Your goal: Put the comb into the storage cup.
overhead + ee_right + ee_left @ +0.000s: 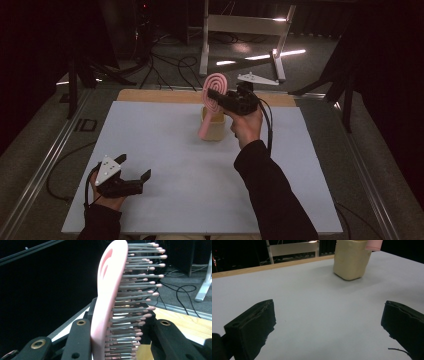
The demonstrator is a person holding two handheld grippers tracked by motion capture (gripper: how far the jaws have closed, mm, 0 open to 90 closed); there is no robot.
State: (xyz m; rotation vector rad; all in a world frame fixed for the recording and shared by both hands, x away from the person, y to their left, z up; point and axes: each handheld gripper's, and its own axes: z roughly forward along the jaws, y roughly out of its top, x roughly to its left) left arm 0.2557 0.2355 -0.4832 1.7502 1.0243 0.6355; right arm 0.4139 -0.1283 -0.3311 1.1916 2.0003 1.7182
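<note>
Your right gripper [218, 96], clamped on the pink hairbrush [214, 95], stands its handle in the cream cup [214, 127] at twelve o'clock; next, judge whether to lower or lift, left gripper [134, 170] idling with jaws apart.

The table [165, 150] is topped by a pale grey-white sheet that covers nearly all of it, leaving a strip of bare light wood [150, 96] along the far edge. A cream-coloured container [214, 127] stands upright directly on the sheet, just short of that wooden strip and about midway along it. The left hand-held gripper [134, 169] sits low at the sheet's near left corner, well apart from the container
</note>
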